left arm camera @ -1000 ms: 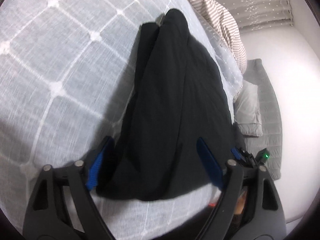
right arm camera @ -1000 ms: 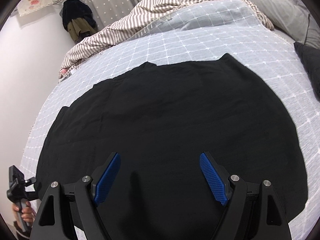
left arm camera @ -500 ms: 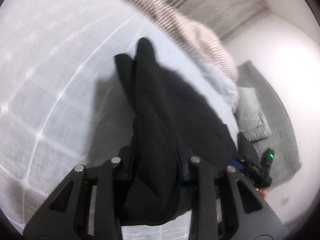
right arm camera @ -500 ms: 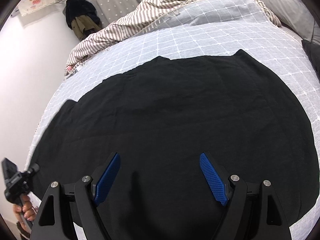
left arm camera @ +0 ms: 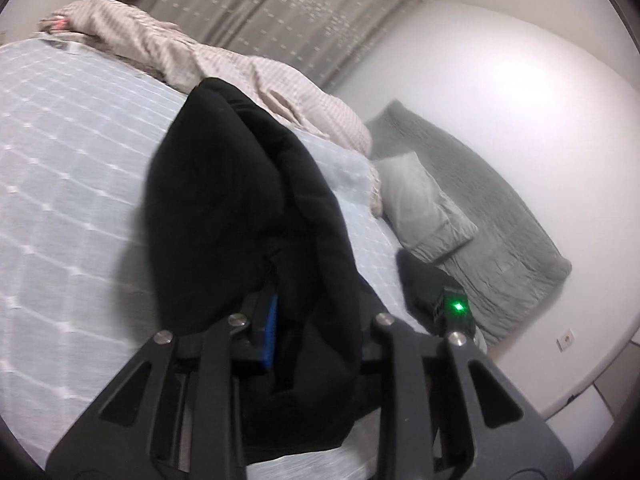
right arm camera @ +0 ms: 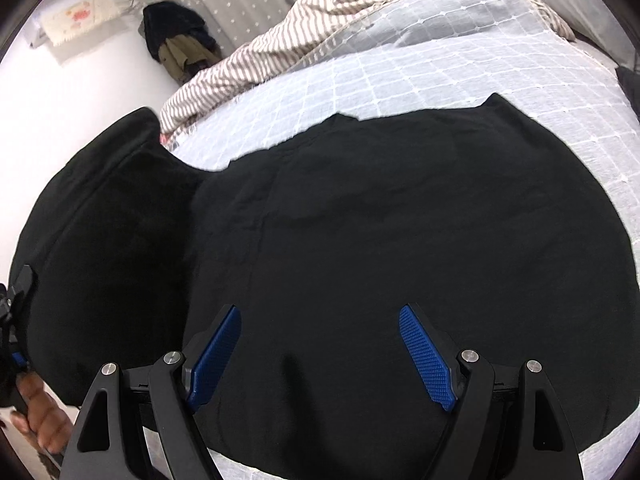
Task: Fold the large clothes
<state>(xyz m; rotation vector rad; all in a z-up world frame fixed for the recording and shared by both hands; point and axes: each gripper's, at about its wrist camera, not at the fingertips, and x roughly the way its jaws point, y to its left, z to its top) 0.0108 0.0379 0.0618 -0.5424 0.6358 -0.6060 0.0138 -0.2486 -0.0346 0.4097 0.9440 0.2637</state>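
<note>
Gripping one end of the black garment point(left arm camera: 248, 208), my left gripper point(left arm camera: 316, 340) holds a bunched fold clear of the bed point(left arm camera: 72, 184). My right gripper point(right arm camera: 320, 352) hovers wide open (holding nothing) over the flat spread, which lies crosswise, lifted end to its left.

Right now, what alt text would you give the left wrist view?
The left gripper is shut on a bunched edge of the black garment, lifted off the quilted bed. Behind lie a striped duvet, a grey pillow and curtains.
</note>
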